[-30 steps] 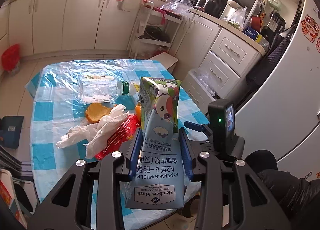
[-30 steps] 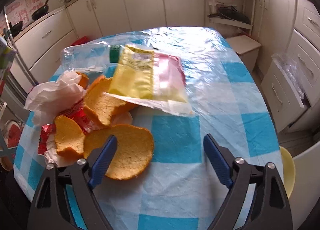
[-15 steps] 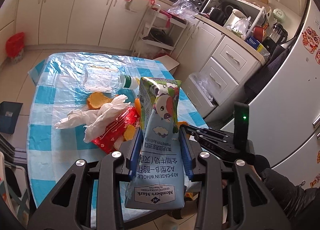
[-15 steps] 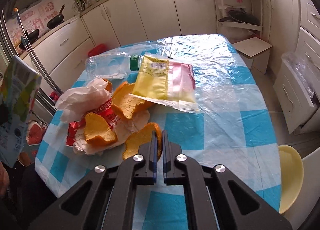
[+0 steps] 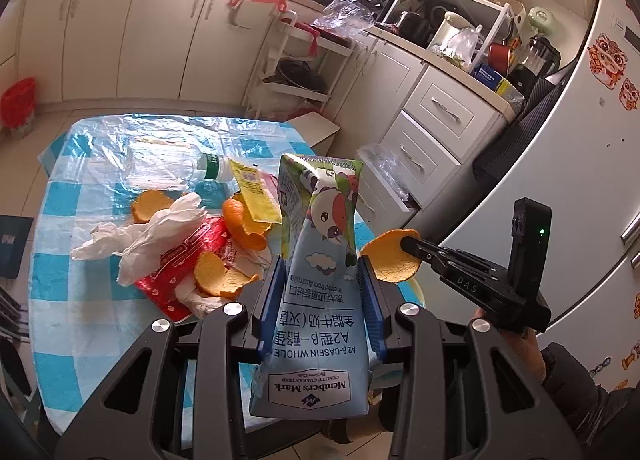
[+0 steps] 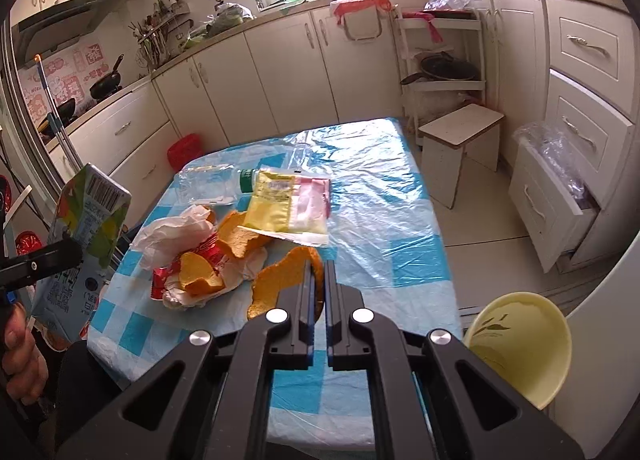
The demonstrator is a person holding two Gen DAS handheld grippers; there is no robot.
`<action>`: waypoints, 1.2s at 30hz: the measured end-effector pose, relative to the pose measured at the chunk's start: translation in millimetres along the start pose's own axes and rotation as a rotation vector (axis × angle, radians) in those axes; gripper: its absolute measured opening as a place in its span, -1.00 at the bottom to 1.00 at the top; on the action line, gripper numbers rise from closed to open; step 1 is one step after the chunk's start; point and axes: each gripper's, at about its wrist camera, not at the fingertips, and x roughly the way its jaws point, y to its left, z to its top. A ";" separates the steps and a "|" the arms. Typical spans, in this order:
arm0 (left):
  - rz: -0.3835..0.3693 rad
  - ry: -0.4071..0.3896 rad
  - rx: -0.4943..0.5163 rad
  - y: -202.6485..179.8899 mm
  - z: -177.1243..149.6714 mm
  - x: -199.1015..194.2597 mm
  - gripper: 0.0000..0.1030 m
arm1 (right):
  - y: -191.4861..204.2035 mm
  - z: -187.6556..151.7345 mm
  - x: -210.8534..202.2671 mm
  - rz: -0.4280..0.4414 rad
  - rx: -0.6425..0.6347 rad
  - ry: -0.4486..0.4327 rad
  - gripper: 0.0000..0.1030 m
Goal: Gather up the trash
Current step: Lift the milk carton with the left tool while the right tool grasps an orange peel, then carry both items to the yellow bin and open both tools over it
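Note:
My left gripper is shut on a blue and green milk carton, held upright above the table's near edge; the same carton shows at the left of the right wrist view. My right gripper is shut on a curved piece of orange peel, lifted off the table; that peel hangs to the right of the carton. On the blue-checked table lie more orange peels, a white tissue, a red wrapper, a yellow and pink packet and a clear plastic bottle.
A pale yellow bowl sits beyond the table's right edge, low down. A small white stool stands past the far corner, with white cabinets and an open drawer to the right. A red bin stands on the floor.
My right gripper closed on an orange peel and lifted it off the table, drawing back. The left gripper shifted a little with the carton still in it.

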 end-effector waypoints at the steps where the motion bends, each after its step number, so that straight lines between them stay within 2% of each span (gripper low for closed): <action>1: -0.005 0.002 0.009 -6.1 1.0 3.4 -0.32 | -6.2 0.2 -3.9 -0.013 0.004 -0.005 -0.91; 9: -0.037 0.020 0.073 -51.5 4.4 32.3 -0.32 | -57.4 -4.0 -23.6 -0.148 0.016 -0.009 -0.91; 17: -0.073 0.063 0.134 -97.8 4.1 71.3 -0.32 | -106.4 -12.7 -25.1 -0.281 0.025 0.041 -0.91; 27: -0.152 0.116 0.155 -145.0 2.5 129.9 -0.32 | -160.5 -15.7 7.9 -0.404 0.052 0.211 -0.91; 31: -0.182 0.140 0.151 -163.1 -0.8 155.9 -0.32 | -186.6 -21.4 23.2 -0.428 0.102 0.290 -0.91; 34: -0.194 0.163 0.132 -172.0 -2.5 176.3 -0.32 | -205.1 -27.7 31.5 -0.404 0.180 0.341 -0.86; 36: -0.196 0.178 0.118 -177.0 -5.6 190.7 -0.32 | -216.5 -29.4 29.5 -0.397 0.251 0.336 -0.57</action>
